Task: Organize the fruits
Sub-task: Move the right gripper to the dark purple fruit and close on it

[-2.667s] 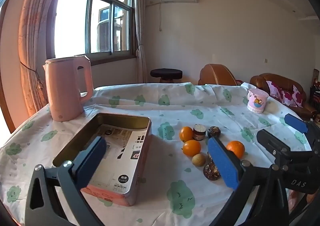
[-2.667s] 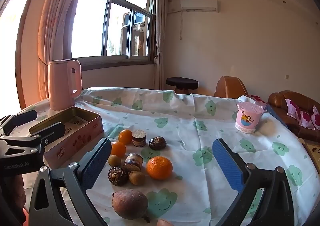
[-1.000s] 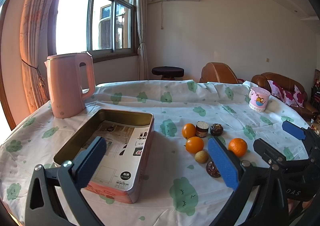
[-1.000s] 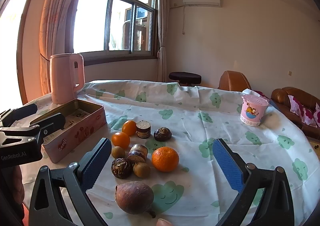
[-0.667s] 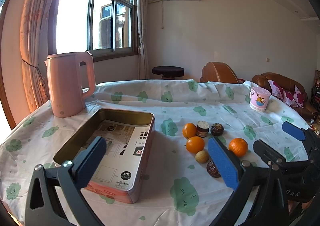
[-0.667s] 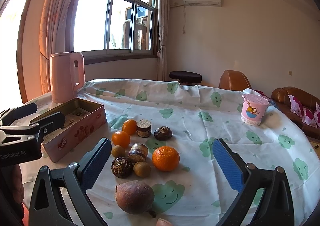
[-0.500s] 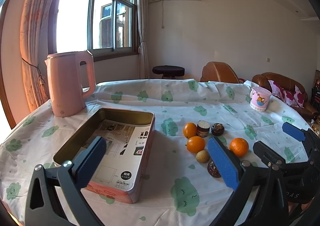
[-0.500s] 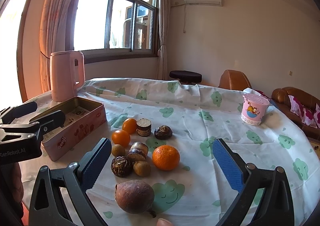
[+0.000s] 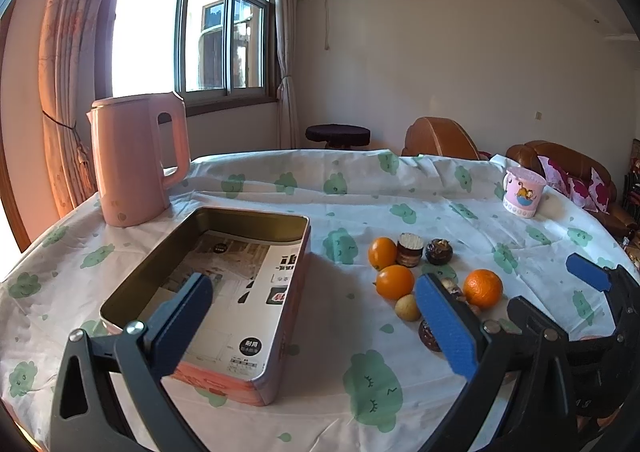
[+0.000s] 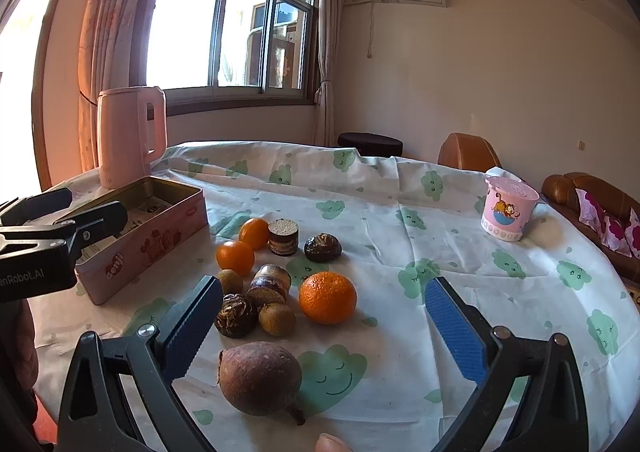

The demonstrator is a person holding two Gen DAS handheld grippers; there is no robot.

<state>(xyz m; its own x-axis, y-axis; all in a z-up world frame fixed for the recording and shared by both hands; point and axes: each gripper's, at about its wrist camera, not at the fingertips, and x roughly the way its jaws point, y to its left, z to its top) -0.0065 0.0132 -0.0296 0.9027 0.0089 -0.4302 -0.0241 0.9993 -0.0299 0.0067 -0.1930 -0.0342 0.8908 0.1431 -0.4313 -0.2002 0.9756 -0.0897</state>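
An open pink tin box (image 9: 224, 284) lies on the table, also seen in the right wrist view (image 10: 160, 228); only printed paper lines its bottom. A cluster of fruit lies to its right: a large orange (image 10: 327, 296), two smaller oranges (image 10: 235, 256) (image 10: 253, 232), a big brown-purple fruit (image 10: 259, 372), small brown fruits (image 10: 277, 318) and dark round ones (image 10: 236, 315). My left gripper (image 9: 316, 324) is open and empty, over the tin's near right side. My right gripper (image 10: 324, 336) is open and empty, just in front of the fruit cluster.
A pink kettle (image 9: 136, 155) stands at the back left beyond the tin. A pink cartoon cup (image 10: 507, 211) stands at the far right of the table. The cloud-print tablecloth (image 10: 500, 292) covers the round table. Sofa and stool stand behind.
Both grippers have drifted slightly over the last seconds, so the table sits a little differently in view. Both stay open and empty. The fruit and tin have not moved.
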